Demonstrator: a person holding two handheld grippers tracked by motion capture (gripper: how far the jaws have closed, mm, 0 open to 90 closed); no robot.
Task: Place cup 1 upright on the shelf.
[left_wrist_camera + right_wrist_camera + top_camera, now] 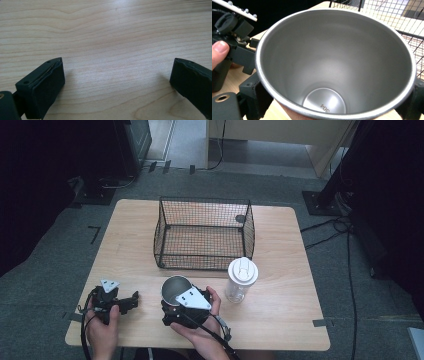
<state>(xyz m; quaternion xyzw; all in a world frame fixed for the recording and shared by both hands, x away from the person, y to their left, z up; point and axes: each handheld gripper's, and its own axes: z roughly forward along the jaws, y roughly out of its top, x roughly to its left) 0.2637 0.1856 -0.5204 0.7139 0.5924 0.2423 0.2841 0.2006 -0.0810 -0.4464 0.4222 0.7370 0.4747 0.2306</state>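
At the near edge of the table, the right gripper holds a steel cup, its fingers clamped on the cup's wall from either side. The right gripper view looks straight down the cup's open mouth to the stamped base, so the cup's long axis runs in line with the fingers and stands roughly upright or slightly tilted; the exact lean cannot be told. Whether its base touches the table cannot be told from the high view.

Just to the left, the left gripper rests low over bare wood, its fingers wide apart and empty. It lies near the cup but is not touching it.

To the right of the cup stands a clear bottle with a white lid, upright and apart from both grippers.

Beyond these, the wire basket sits at mid-table, empty, directly ahead of the cup. In my judgement the coming move turns on that line: the basket lies forward and slightly right of the held cup, with its near wall to be cleared, and the right gripper is the nearer.
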